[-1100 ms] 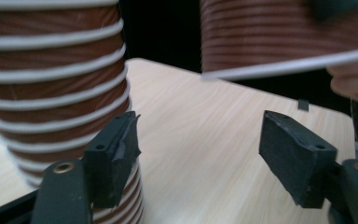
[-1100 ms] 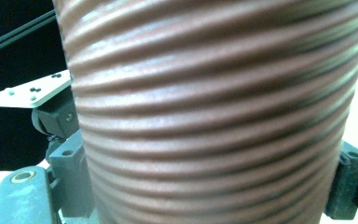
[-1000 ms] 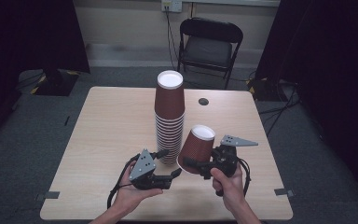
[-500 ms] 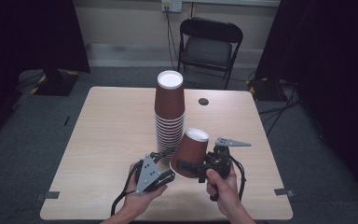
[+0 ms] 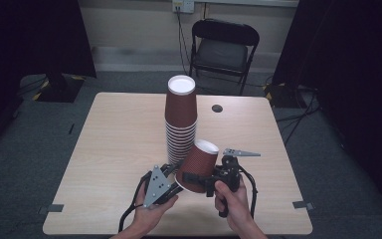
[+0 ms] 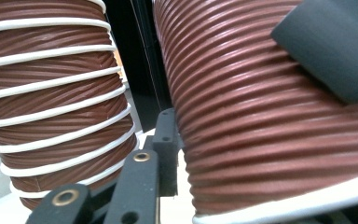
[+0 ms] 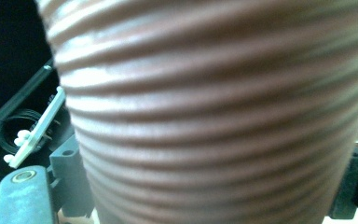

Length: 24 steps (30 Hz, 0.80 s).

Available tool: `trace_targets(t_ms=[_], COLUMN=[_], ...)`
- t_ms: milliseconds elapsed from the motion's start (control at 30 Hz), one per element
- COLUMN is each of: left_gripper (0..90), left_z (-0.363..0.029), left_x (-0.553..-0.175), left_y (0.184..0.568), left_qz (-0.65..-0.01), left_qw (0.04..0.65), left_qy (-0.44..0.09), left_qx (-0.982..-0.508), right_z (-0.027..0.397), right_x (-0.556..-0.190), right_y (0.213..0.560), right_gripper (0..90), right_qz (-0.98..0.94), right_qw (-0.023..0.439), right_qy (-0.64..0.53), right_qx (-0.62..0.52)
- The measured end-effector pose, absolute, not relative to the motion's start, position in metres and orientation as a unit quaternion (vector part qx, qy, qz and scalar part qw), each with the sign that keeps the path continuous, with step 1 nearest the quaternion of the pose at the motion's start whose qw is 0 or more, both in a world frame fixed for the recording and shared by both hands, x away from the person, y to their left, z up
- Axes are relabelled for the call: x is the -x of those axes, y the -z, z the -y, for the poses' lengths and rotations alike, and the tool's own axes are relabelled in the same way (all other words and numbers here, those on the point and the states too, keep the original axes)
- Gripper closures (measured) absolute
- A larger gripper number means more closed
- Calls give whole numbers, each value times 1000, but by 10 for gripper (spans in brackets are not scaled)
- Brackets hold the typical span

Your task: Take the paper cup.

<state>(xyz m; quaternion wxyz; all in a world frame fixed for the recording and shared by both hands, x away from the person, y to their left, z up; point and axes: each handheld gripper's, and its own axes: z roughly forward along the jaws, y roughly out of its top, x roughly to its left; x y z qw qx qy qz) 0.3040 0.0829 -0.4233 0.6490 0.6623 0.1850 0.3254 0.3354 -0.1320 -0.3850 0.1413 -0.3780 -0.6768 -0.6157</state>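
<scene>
Fingers of right gripper (image 5: 199, 178) clamp the ribbed brown cup (image 5: 197, 167), no print readable. Left gripper (image 5: 171, 180) jaws have just been closing around the cup's rim end; contact unclear. Cup tilted, base up and away, mouth toward person, at table (image 5: 109, 149) front beside cup stack (image 5: 180, 119). Both hands low, side by side.

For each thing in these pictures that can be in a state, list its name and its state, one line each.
Single cup: tilted, upside down, off the table, clamped.
Cup stack: upright on table, upside down.
Right gripper: shut on single cup.
Left gripper: jaws have just been closing at the cup's rim; grip unclear.
Folding chair: unfolded, empty.
</scene>
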Motion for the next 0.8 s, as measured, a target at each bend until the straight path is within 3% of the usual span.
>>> trace_targets(t_ms=[167,433,800], left_gripper=[756,814,851], left_z=[-86,-91,-93], left_x=[-304,-306,-307], left_y=[423,422,427], left_qz=[-180,-188,-187], left_qw=[660,673,674], left_qy=[-315,-302,-269], left_qx=[-658,-648,-662], right_z=[129,133,150], right_x=[-333,-339,-345], right_y=[385,390,388], right_gripper=[101,97,111], right_qz=[684,666,651], right_qw=[134,178,146], right_qy=[616,628,645], right_qx=[367,362,372])
